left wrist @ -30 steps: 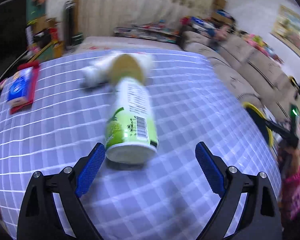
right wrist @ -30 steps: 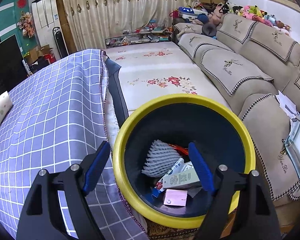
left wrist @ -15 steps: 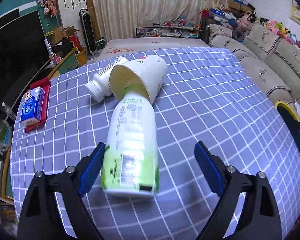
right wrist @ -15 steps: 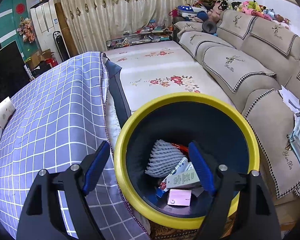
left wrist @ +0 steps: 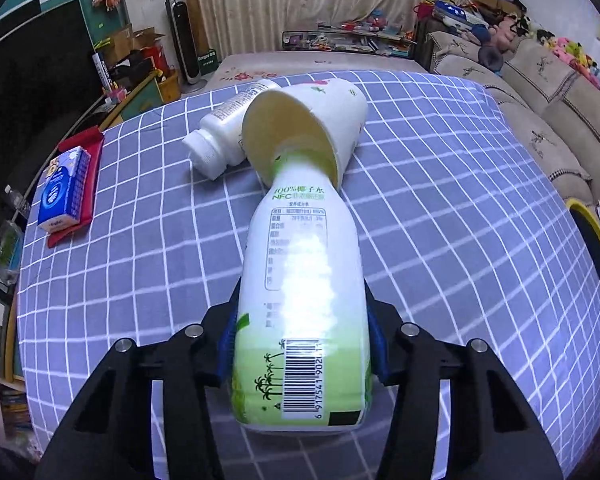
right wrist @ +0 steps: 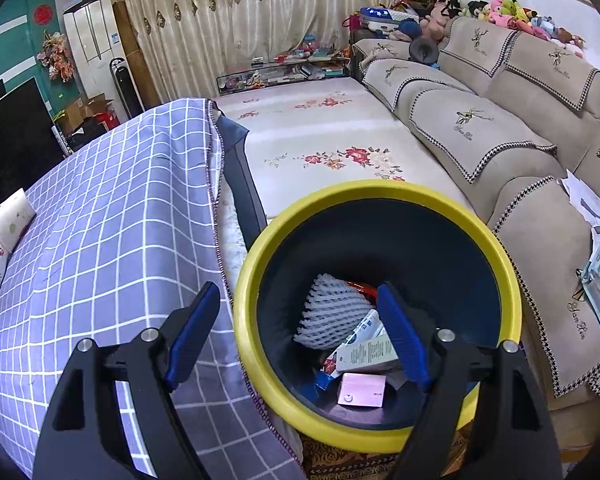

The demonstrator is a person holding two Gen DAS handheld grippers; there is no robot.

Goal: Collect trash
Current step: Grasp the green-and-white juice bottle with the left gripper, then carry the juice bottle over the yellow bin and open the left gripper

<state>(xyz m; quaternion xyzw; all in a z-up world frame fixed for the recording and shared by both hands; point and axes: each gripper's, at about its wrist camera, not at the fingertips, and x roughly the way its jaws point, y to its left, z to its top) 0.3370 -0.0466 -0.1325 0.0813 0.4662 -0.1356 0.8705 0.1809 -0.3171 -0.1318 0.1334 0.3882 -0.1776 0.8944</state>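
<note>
Several scraps lie in our bin, our left gripper clamps the coconut-water bottle, our right gripper gapes empty, cup and white bottle remain.

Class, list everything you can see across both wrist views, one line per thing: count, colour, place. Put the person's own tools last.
coconut water bottle: 1, white and green, lying on the table, neck inside the paper cup, held by the left claw
paper cup: 1, white, on its side on the table
small bottle: 1, white, lying behind the cup
tissue pack: 1, blue, on a red tray at the table's left edge
tablecloth: 1, purple with white grid, over the table
trash bin: 1, yellow rim, dark inside, beside the table, holding foam net and cartons
sofa: 1, beige, right side
left claw: 1, black with blue pads, shut on the bottle
right claw: 1, black with blue pads, open above the bin
</note>
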